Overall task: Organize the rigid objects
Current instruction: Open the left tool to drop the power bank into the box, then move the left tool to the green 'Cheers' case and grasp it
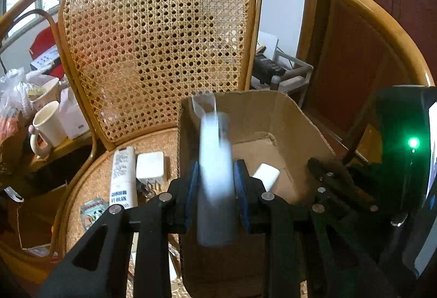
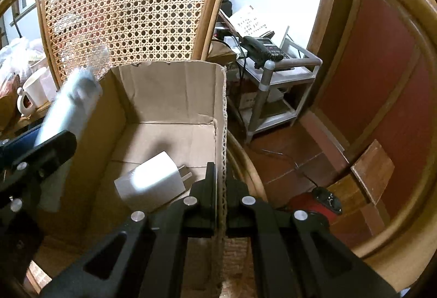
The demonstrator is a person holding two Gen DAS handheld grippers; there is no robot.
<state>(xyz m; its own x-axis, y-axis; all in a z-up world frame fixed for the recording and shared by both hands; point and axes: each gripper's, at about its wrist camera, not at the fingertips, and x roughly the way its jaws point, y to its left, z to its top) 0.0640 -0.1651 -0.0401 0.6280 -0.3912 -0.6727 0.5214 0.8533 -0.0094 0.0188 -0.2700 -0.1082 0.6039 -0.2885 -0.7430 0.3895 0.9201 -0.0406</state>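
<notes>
Left claw point(image 1: 215, 186): my blue pads are clamped on a pale grey tube point(image 1: 215, 175), blurred, its far end reaching over the near wall of the cardboard box point(image 1: 300, 118).
Right claw point(image 2: 220, 183): I have it pinched tight on the right wall of the cardboard box point(image 2: 174, 90), one finger inside and one outside.
Tube from the right wrist: the tube point(image 2: 68, 107) leans up over the left wall of the box, with clear plastic at its top end.
Inside the box: a white plug adapter point(image 2: 153, 180) lies on the box floor, prongs pointing toward the right wall; from the left wrist the same adapter point(image 1: 266, 175) shows just beyond my right pad.
Chair seat, left of the box: a white remote control point(image 1: 123, 178) lies lengthwise, a second white adapter point(image 1: 150, 165) just beside it, and a small printed packet point(image 1: 91, 212) nearer to me.
Carrier: the box stands on the woven seat of a cane chair point(image 1: 153, 33).
Further left: a white mug point(image 1: 49, 126) stands beyond the chair.
Further right: a black telephone point(image 2: 262, 49) sits on a small shelf unit.
</notes>
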